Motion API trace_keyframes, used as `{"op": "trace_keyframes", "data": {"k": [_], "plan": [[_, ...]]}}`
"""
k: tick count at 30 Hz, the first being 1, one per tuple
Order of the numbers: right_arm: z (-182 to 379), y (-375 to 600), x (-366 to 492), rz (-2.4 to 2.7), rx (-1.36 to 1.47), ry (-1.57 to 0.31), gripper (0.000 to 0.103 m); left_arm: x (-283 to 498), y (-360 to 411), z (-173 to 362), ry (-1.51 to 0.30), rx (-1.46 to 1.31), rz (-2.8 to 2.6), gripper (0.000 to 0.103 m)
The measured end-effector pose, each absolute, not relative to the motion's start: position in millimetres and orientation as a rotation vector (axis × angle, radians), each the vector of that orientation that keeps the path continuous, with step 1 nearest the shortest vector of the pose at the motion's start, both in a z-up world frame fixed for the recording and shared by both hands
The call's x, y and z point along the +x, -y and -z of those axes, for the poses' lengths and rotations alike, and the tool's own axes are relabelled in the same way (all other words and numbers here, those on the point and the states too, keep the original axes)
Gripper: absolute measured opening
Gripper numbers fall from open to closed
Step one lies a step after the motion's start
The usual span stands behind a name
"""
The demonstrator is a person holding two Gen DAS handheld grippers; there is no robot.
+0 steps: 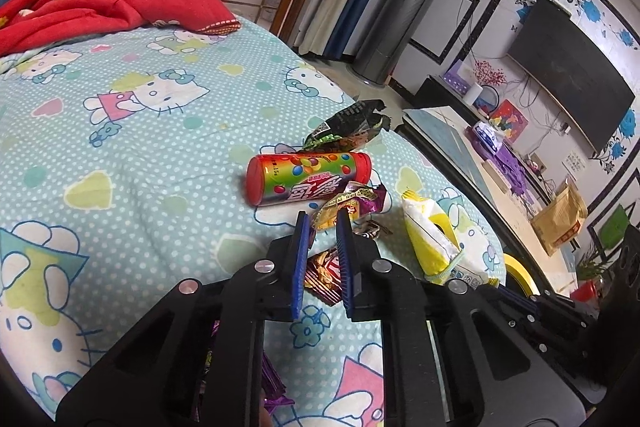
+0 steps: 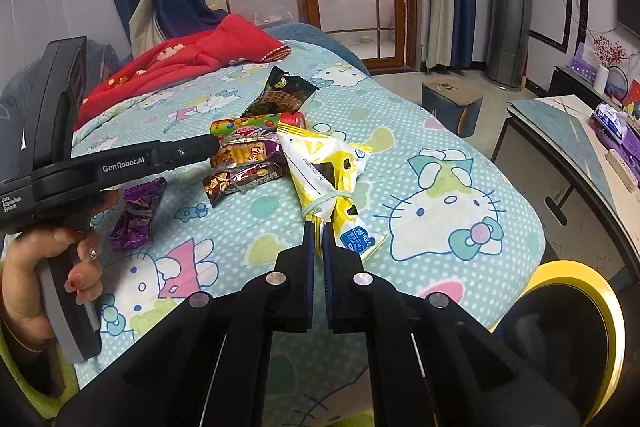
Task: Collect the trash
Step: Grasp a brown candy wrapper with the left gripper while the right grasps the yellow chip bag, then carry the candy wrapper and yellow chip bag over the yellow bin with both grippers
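Trash lies on a Hello Kitty bedsheet (image 1: 160, 155). My left gripper (image 1: 323, 217) is shut on a yellow-and-purple snack wrapper (image 1: 352, 203), just in front of a red candy tube (image 1: 308, 179). Below its fingers lies a brown wrapper (image 1: 324, 275), and a dark green wrapper (image 1: 348, 127) sits behind the tube. My right gripper (image 2: 319, 233) is shut on the tied end of a yellow-and-white bag (image 2: 320, 167). A purple wrapper (image 2: 138, 211) lies apart, near the hand (image 2: 36, 287) that holds the left gripper.
A red blanket (image 2: 180, 63) is bunched at the far end of the bed. A yellow-rimmed bin (image 2: 580, 307) stands beside the bed's right edge. Beyond it are a low table (image 2: 560, 135), a small stool (image 2: 452, 103) and a tall grey cylinder (image 2: 508, 7).
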State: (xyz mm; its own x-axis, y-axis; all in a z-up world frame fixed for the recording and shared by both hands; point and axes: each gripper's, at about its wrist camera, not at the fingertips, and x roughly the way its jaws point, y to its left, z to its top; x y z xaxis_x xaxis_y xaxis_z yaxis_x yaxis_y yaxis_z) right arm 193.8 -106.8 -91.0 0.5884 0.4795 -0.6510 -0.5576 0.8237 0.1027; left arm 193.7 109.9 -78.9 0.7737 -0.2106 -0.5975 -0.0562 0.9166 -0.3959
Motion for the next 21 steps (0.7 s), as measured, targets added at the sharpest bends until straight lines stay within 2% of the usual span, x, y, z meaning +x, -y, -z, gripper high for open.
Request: {"op": "trace_keyframes", "data": {"k": [3,21], "plan": [[89,109,192,-0.606,-0.11,-0.724,0.004,193,-107,79,-0.682,-0.4,0.094,0.0],[80,126,182,-0.613,-0.067,-0.729,0.004,165,-89,57,-0.573,-0.351,0.148,0.0]]}}
